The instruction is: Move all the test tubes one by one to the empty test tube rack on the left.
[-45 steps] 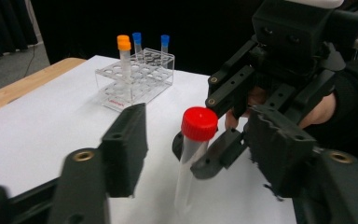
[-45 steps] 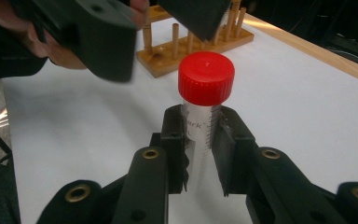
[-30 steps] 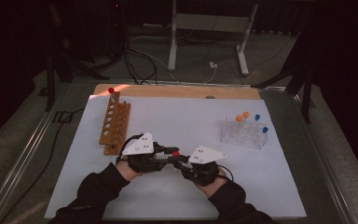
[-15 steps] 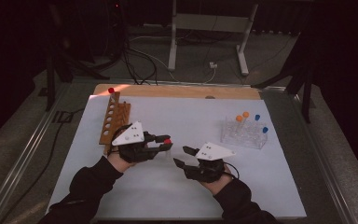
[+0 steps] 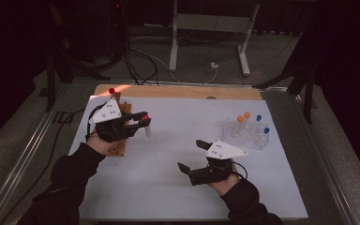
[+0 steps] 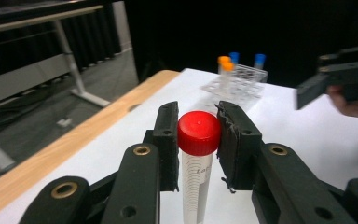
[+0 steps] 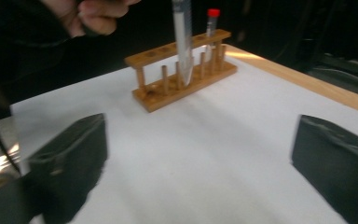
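Note:
My left gripper is shut on a clear tube with a red cap, held upright above the white mat beside the wooden rack. In the left gripper view both pads press on the cap of this tube. My right gripper hovers lower right of it. Its jaws have just been opening and stand wide with nothing between them. The right gripper view looks between its jaws at the hanging tube and the wooden rack.
One more red-capped tube stands at the far end of the wooden rack. A clear plastic rack with orange- and blue-capped tubes sits at the right. The white mat lies on a wood-edged table; cables and a stand's legs are beyond.
The grippers met at the mat's middle. The right one let go and opened wide, drifting right. The left one carried the red-capped tube left and up toward the wooden rack.

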The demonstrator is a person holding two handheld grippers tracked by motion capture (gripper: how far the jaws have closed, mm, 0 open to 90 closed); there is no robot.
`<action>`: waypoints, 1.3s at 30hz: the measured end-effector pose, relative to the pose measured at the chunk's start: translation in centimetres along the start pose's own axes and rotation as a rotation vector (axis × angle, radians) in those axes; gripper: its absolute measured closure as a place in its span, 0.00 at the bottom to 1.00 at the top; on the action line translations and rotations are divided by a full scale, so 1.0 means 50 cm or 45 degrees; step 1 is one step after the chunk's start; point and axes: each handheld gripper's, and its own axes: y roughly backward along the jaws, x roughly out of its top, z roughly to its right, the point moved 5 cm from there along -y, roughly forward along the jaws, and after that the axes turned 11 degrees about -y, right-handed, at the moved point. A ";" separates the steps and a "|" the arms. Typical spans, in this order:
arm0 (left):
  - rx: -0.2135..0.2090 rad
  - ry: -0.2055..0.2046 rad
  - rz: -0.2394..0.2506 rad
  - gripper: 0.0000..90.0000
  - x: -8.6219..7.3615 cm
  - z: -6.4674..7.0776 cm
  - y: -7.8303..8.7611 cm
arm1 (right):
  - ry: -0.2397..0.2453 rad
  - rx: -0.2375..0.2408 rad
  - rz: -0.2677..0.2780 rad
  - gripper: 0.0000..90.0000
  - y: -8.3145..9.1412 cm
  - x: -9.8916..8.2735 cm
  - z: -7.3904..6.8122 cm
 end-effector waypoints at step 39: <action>0.485 0.208 -0.174 0.80 -0.113 -0.285 0.062 | 0.034 0.007 -0.023 0.01 -0.006 -0.022 0.011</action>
